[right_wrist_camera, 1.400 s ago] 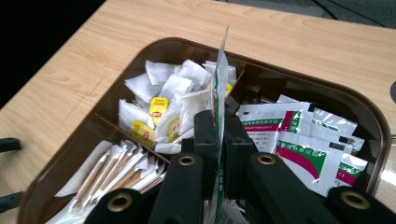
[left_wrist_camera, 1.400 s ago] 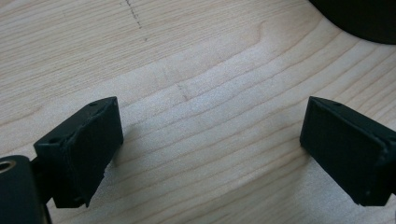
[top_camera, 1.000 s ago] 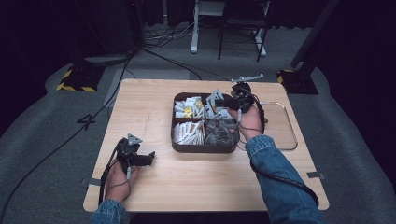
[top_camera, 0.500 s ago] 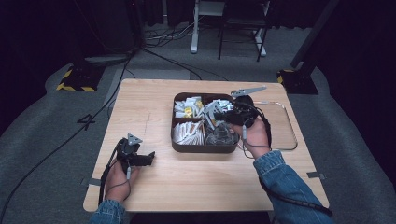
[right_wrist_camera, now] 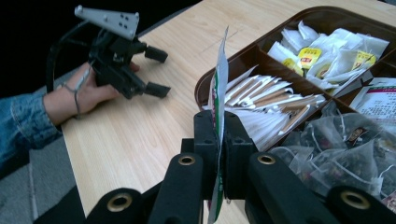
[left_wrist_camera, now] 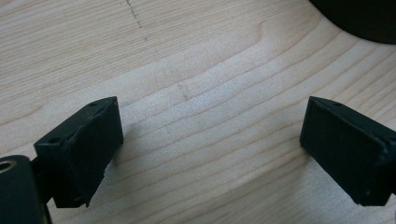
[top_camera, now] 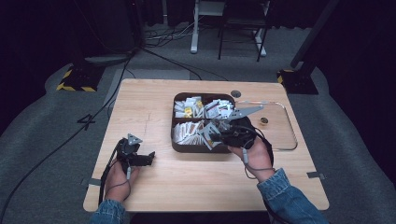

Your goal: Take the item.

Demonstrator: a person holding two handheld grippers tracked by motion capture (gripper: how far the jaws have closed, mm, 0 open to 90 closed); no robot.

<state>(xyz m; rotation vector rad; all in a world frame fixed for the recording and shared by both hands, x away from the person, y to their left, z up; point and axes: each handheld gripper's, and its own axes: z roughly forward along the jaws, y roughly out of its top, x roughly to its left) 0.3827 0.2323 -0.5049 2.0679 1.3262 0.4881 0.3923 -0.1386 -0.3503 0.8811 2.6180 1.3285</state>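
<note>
1. Right tool [right_wrist_camera: 219,154] clamped on a flat sachet [right_wrist_camera: 218,93], pinched edge-on between the two black jaws
2. Sachet standing upright, rising above the jaw tips and hanging a little below them, thin edge toward the camera on that tool
3. Seen from the high view, right tool [top_camera: 215,133] hovering over the near part of the brown divided tray [top_camera: 180,147], jaws pointing left toward the other hand
4. Tray compartments packed with paper packets [right_wrist_camera: 261,95], white tea bags [right_wrist_camera: 327,51] and clear mesh pyramid bags [right_wrist_camera: 336,144], all just beside and beyond the held sachet
5. Left tool [top_camera: 148,158] resting low on the wooden desk [top_camera: 196,186], well apart from the tray, jaws spread wide with bare wood between them [left_wrist_camera: 210,135]
6. Clear plastic tray [top_camera: 285,130] lying right of the brown tray
</note>
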